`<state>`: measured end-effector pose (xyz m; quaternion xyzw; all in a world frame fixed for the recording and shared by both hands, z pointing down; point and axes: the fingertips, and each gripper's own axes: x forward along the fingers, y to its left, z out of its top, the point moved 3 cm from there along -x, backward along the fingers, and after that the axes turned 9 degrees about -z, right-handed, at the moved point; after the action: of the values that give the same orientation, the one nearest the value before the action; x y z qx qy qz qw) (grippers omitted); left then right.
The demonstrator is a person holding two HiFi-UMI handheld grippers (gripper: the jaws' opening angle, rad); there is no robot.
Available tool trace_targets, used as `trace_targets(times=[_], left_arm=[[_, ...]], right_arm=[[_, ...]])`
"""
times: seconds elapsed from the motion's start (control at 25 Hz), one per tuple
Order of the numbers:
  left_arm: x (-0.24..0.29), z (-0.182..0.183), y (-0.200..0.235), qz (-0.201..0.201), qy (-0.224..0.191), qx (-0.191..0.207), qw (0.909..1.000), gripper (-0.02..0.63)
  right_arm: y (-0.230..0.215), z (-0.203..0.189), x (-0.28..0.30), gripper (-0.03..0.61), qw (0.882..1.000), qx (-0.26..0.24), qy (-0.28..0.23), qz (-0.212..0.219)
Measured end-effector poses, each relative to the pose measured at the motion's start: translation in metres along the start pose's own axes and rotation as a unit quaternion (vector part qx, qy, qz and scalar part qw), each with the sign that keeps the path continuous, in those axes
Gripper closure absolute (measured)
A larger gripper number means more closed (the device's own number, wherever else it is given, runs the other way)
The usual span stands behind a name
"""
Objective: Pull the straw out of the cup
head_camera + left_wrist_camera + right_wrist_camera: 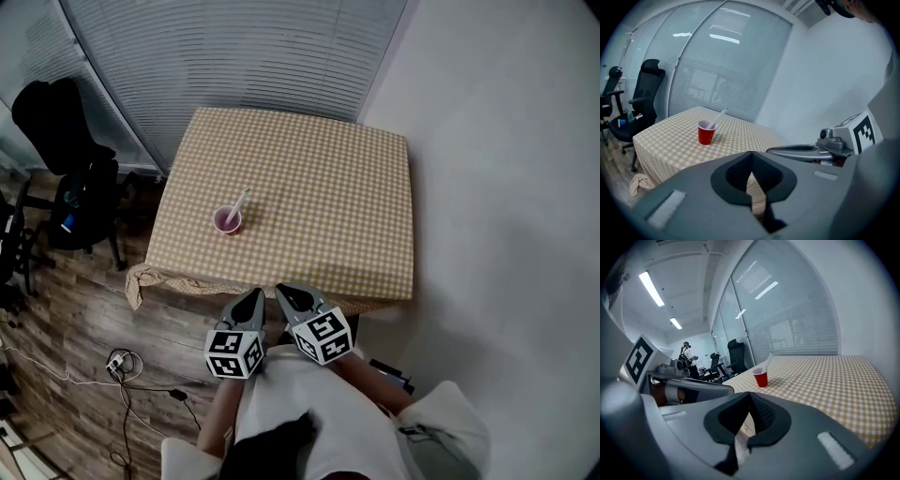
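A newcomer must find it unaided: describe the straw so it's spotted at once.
Find the yellow-checked tablecloth by the window blinds. A lone red cup stands on it, toward the black office chairs. The straw is the thin tube leaning out of that cup, pale where the cup is red.
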<state>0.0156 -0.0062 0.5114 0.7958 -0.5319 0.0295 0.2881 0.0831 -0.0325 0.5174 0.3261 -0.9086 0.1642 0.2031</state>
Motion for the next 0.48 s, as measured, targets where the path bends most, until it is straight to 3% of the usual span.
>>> trace_targets(times=[0.24, 0.48], left_arm=[[0.014, 0.003, -0.006, 0.014, -0.009, -0.009, 0.9998, 0.598], [0.026, 0.003, -0.013, 0.019, -0.012, -0.009, 0.9997, 0.598]], right_arm=[[-0.011, 0.011, -0.001, 0.573, 0.999, -0.018, -0.011, 0.028], [-0.027, 0.009, -0.002, 0.574, 0.999, -0.005, -0.01, 0.035]])
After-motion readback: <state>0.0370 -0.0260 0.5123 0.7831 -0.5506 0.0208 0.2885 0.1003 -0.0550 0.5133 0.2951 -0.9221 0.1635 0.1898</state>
